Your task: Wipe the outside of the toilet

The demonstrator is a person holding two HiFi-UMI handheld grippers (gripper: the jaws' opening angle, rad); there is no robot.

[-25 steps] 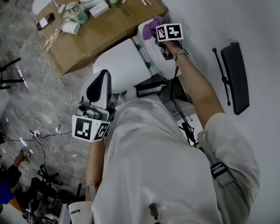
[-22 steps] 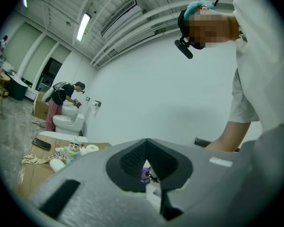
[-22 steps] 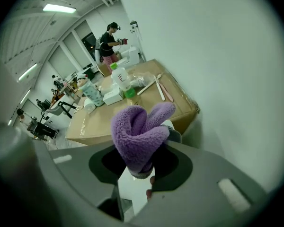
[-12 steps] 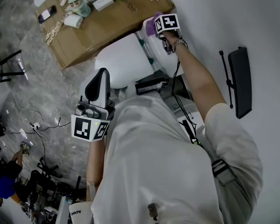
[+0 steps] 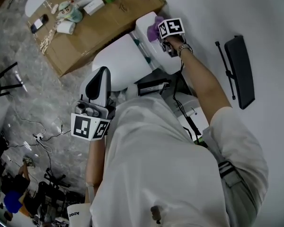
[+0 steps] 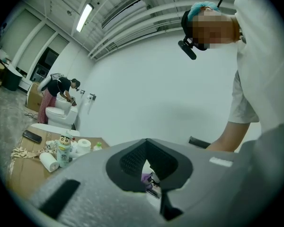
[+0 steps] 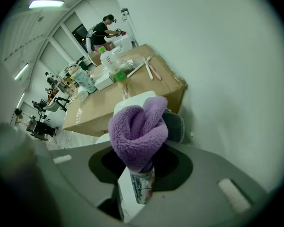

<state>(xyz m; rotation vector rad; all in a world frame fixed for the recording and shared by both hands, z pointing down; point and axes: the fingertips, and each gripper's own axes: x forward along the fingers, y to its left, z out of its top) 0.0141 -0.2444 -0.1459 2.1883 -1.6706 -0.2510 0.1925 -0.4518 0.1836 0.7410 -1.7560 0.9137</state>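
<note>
My right tongs are clamped on a bunched purple fleece cloth at the cistern end of the white ceramic toilet; the cloth hides whether it touches. My left tongs are pressed together on nothing beside the bowl; my shirt covers the toilet's near side. Its long axis runs from the cistern at the wall outward, alongside the brown cardboard box; labels there are too small to read.

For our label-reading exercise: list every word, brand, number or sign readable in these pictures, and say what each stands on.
"ADGC", letters uncertain: on a white object at the head view's bottom edge.
Packages on the cardboard box: print too small to read.
Left hand-held gripper and right hand-held gripper: square marker patterns only, no words.
</note>
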